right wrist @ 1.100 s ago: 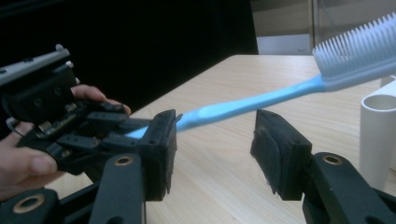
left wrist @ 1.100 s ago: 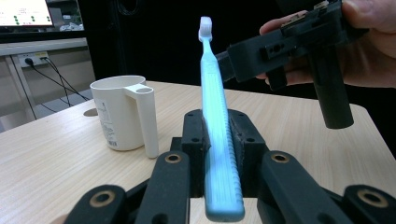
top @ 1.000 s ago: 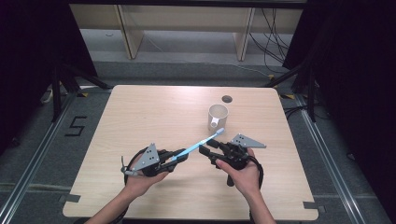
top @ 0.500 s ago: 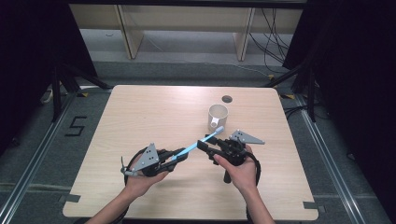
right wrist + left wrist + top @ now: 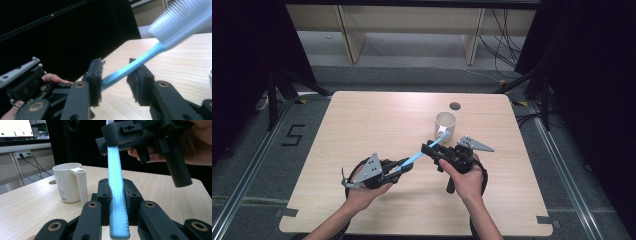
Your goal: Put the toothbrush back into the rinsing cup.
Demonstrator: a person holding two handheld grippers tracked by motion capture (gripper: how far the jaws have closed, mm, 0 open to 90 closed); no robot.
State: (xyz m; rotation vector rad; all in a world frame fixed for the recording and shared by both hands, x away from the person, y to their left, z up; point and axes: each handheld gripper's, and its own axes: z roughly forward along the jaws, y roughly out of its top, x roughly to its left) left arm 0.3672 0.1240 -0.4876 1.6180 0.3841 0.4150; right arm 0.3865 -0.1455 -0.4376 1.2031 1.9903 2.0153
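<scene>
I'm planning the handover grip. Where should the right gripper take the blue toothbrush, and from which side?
Take the toothbrush on its thin neck below the bristles, coming across it from the cup end. The left gripper clamps the handle's end; the right gripper, jaws just closing, already straddles that neck.

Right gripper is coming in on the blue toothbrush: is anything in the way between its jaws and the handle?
Nothing visible. The right gripper has just been closing, and the toothbrush handle already passes between its jaws, with a gap at one pad. The left gripper clamps the other end, clear of that spot.
</scene>
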